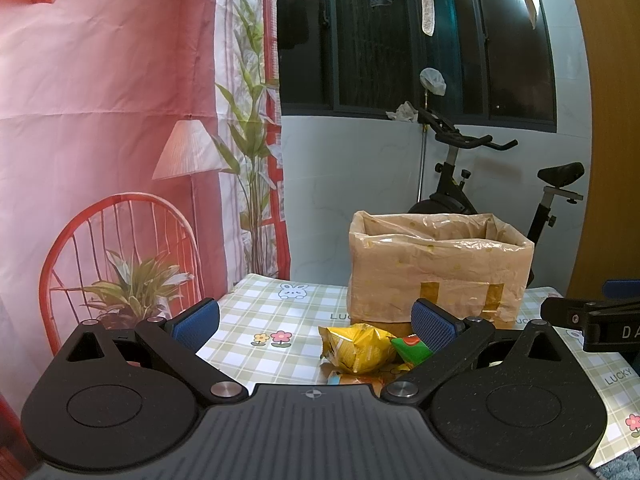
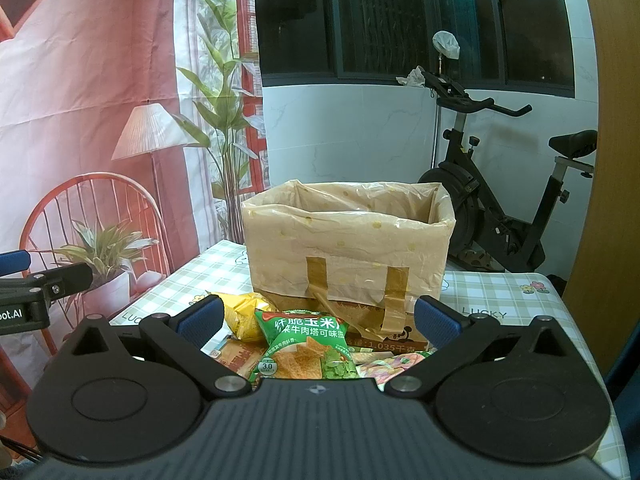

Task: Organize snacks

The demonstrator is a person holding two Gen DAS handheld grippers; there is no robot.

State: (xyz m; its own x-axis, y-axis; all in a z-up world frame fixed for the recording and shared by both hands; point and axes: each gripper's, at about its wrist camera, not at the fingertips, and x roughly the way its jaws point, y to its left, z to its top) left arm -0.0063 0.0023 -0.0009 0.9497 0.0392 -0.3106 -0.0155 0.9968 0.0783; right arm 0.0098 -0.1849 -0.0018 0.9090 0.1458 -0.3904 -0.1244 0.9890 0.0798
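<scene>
We hold both claws spread wide and empty above the near side of the table [image 2: 500,292], with the lined box [image 2: 348,240] as our landmark: open-topped, upright, standing past the snacks. The snacks lie in a loose pile just in front of the box's near wall. The green bag [image 2: 306,346] sits straight ahead of the right claw [image 2: 318,320], between its blue pads, label facing us, its long axis running roughly toward the box. The yellow bag [image 1: 358,350] lies to the green one's left, ahead and a little right of centre for the left claw [image 1: 316,324]. We judge the right claw nearer the green bag, so it would go forward and down onto it, then lift over the box's rim.
</scene>
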